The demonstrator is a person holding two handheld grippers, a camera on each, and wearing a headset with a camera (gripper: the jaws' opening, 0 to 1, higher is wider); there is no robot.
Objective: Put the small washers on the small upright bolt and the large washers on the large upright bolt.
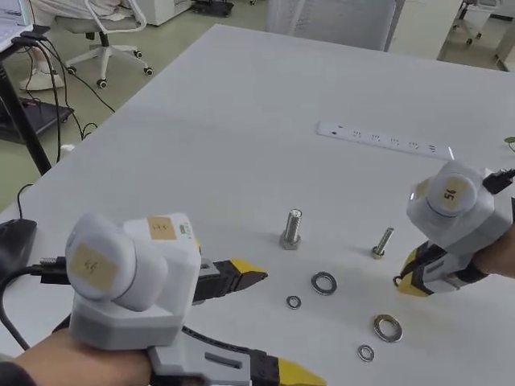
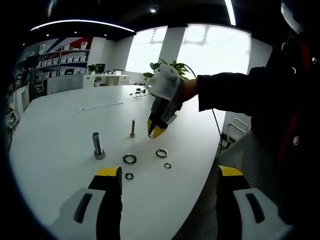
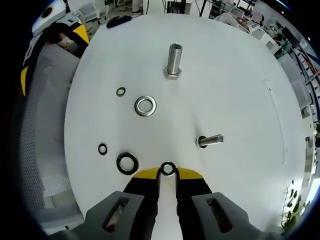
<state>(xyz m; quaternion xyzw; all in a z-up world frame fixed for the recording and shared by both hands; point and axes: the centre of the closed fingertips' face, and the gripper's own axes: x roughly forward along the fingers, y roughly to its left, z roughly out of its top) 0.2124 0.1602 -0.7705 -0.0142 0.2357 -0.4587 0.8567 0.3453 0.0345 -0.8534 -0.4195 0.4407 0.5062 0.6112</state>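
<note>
The large bolt (image 1: 292, 229) and the small bolt (image 1: 382, 242) stand upright mid-table, and both show in the right gripper view as the large bolt (image 3: 173, 60) and the small bolt (image 3: 210, 140). Two large washers (image 1: 315, 284) (image 1: 379, 328) and two small washers (image 1: 294, 307) (image 1: 365, 358) lie flat in front of them. My right gripper (image 3: 168, 173) is shut on a small washer (image 3: 168, 163), held above the table just right of the small bolt. My left gripper (image 2: 170, 172) hangs open and empty, left of the washers.
A white power strip (image 1: 385, 139) lies behind the bolts. An office chair (image 1: 100, 32) and cables stand beyond the table's left edge, and a dark mouse (image 1: 14, 235) rests near that edge. The person's dark sleeve (image 2: 235, 87) reaches in behind the right gripper.
</note>
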